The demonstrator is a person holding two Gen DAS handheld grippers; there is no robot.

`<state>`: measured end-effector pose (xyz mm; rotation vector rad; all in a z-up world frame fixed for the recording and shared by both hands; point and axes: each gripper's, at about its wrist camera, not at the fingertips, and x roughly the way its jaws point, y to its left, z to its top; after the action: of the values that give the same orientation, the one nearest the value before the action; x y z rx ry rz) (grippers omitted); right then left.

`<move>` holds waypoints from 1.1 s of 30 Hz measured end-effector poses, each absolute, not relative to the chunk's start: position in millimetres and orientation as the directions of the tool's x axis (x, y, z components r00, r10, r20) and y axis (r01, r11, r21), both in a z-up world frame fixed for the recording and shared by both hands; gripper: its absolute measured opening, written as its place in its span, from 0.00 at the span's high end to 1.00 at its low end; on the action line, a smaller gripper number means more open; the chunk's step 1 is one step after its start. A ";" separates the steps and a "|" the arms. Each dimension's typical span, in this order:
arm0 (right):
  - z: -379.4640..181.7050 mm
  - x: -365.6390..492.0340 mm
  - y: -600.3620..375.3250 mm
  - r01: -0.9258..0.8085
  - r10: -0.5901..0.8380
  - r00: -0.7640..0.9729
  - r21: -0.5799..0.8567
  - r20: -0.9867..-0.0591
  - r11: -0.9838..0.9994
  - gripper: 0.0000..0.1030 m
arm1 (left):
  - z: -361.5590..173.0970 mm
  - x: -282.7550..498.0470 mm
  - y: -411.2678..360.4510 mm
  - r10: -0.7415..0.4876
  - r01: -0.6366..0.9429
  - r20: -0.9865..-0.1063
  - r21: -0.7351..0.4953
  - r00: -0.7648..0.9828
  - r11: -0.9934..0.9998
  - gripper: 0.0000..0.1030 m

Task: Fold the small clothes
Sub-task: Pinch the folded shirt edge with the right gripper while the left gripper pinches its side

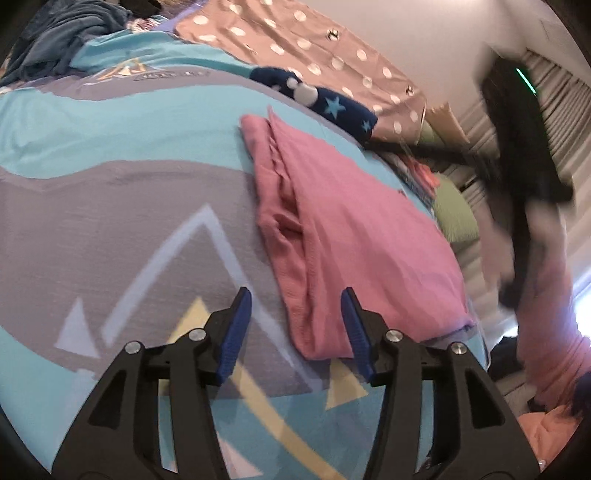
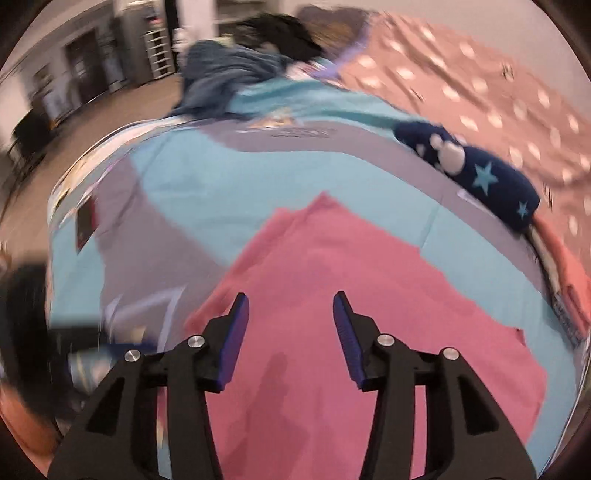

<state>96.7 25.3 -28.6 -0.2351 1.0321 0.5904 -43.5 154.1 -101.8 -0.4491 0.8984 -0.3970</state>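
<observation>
Both tools empty, jaws apart. Left tool [image 1: 295,325] hovers over the bed cover [image 1: 129,166], its blue pads [image 1: 234,336] spread wide; the near corner of the pink garment [image 1: 351,221] lies between and just beyond the pads, not gripped. Right tool [image 2: 290,332] also spread, hanging directly above the pink garment [image 2: 351,295], nothing between its pads [image 2: 232,339]. Contact with the fabric cannot be told in either view.

Pink garment lies flat on the bed cover [image 2: 203,177], which is printed in turquoise and grey with pale triangle outlines. In the left wrist view the garment shows a lengthwise fold with a bunched ridge along its left side.

Beyond the garment, near its far end but apart from it: a navy cloth with light blue stars [image 1: 332,107], also seen in the right wrist view [image 2: 480,177]. Behind that, a dusty-pink spotted fabric [image 1: 295,40]. A heap of crumpled blue-grey clothing [image 1: 62,33] sits at the far end of the bed.

Right edge of the left wrist view: a blurred dark shape [image 1: 517,147], presumably the other tool, with a pink sleeve below it. Right wrist view is motion-blurred throughout.
</observation>
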 end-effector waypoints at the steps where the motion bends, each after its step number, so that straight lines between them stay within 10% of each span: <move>1: -33.5 111.4 33.3 -0.544 0.339 0.353 0.104 -0.872 0.833 0.48 | -101.7 -44.3 151.6 -0.502 0.144 -0.655 -0.521 0.564 0.841 0.51; 13: -98.6 155.7 124.8 -0.512 0.082 0.349 -0.117 -0.934 0.851 0.37 | -104.4 -40.0 151.7 -0.541 0.134 -0.642 -0.570 0.543 0.811 0.55; 16: -102.5 159.8 119.5 -0.480 0.064 0.398 -0.149 -0.915 0.864 0.88 | -106.7 -34.5 149.6 -0.527 0.110 -0.657 -0.566 0.539 0.817 0.93; 21: -69.8 170.4 96.9 -0.467 0.288 0.405 0.075 -0.868 0.881 0.97 | -89.3 -46.4 148.3 -0.525 0.120 -0.634 -0.567 0.567 0.815 0.95; 28: -91.1 181.3 93.8 -0.473 0.332 0.316 0.156 -0.889 0.867 0.94 | -97.0 -41.0 145.2 -0.477 0.097 -0.708 -0.506 0.521 0.857 0.95; 33: -62.4 157.2 64.9 -0.519 0.383 0.388 0.145 -0.838 0.842 0.66 | -97.8 -48.6 147.1 -0.446 0.091 -0.706 -0.481 0.551 0.872 0.79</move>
<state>157.2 64.9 -62.4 -0.1495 1.0219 0.5764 -48.6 147.1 -97.8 -0.4170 0.9397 -0.3284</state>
